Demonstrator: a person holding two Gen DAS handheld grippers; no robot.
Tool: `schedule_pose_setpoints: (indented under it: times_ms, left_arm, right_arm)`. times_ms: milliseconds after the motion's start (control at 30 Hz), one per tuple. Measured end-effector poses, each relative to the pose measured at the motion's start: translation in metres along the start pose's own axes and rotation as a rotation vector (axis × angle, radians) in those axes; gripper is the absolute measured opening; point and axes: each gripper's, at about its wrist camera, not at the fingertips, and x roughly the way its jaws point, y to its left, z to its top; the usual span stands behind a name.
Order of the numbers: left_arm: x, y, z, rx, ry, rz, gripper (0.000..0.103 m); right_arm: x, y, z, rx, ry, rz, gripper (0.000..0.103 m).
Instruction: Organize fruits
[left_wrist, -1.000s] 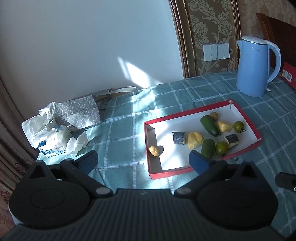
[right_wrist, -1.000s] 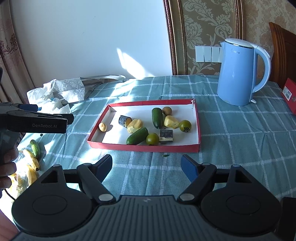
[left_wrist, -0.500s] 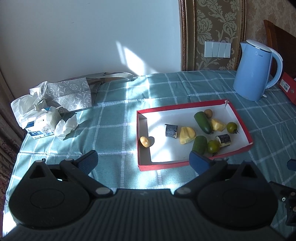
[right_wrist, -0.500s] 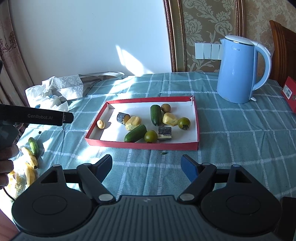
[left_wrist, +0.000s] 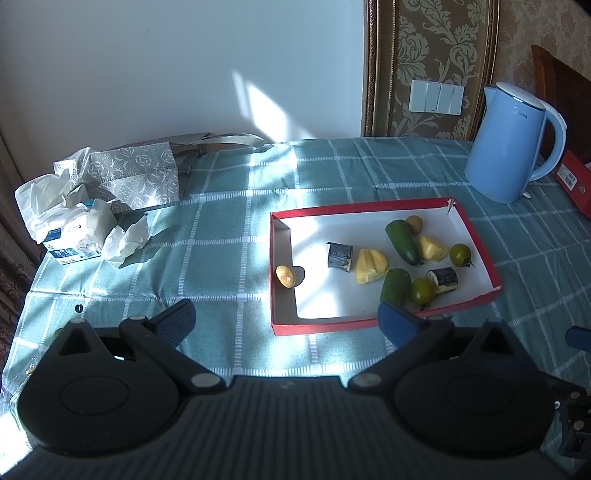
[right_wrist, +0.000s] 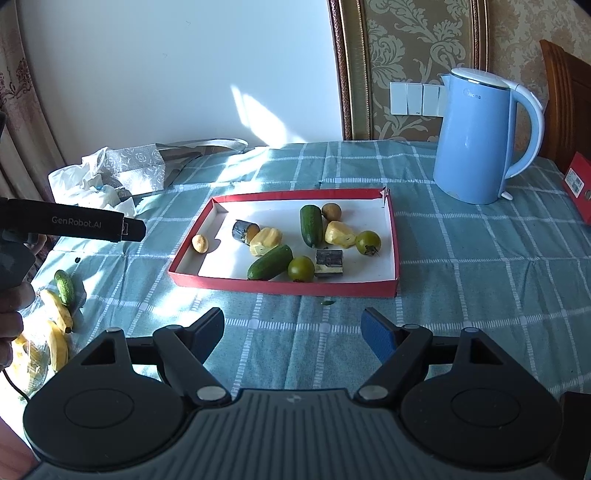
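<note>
A red-rimmed white tray (left_wrist: 478, 236) (right_wrist: 391, 229) lies on the checked tablecloth. In it lie two green cucumbers (right_wrist: 311, 225), two green tomatoes (right_wrist: 301, 268), yellow fruit pieces (right_wrist: 266, 242), two dark cut chunks (right_wrist: 328, 262) and small brown fruits (right_wrist: 200, 243). Bananas (right_wrist: 57, 314) and a small cucumber (right_wrist: 64, 287) lie at the table's left edge. My left gripper (left_wrist: 286, 319) is open and empty, in front of the tray. My right gripper (right_wrist: 293, 330) is open and empty, near the tray's front rim.
A blue kettle (right_wrist: 476, 140) stands at the back right, with a red box (right_wrist: 576, 184) beyond it. A tissue pack and crumpled paper (left_wrist: 74, 229) and a grey patterned bag (left_wrist: 136, 173) lie at the back left. The left gripper's body (right_wrist: 74, 223) shows in the right wrist view.
The left gripper has swung right and risen, so the tray sits more centred in its view. The right gripper has barely moved. Both stay open.
</note>
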Motion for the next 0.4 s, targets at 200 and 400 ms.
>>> schedule_pose_setpoints:
  times_ms: [200,400]
  left_arm:
    - [0.0022,-0.0031,0.003,0.001,0.006,-0.01,0.103]
    - [0.0024,-0.0069,0.0028,0.011,-0.006,-0.004,0.103]
  right_arm:
    - [-0.0008,-0.0018,-0.0015,0.008,0.002,-0.008,0.081]
    - [-0.0005,-0.0074,-0.0037,0.025,0.003,-0.02,0.081]
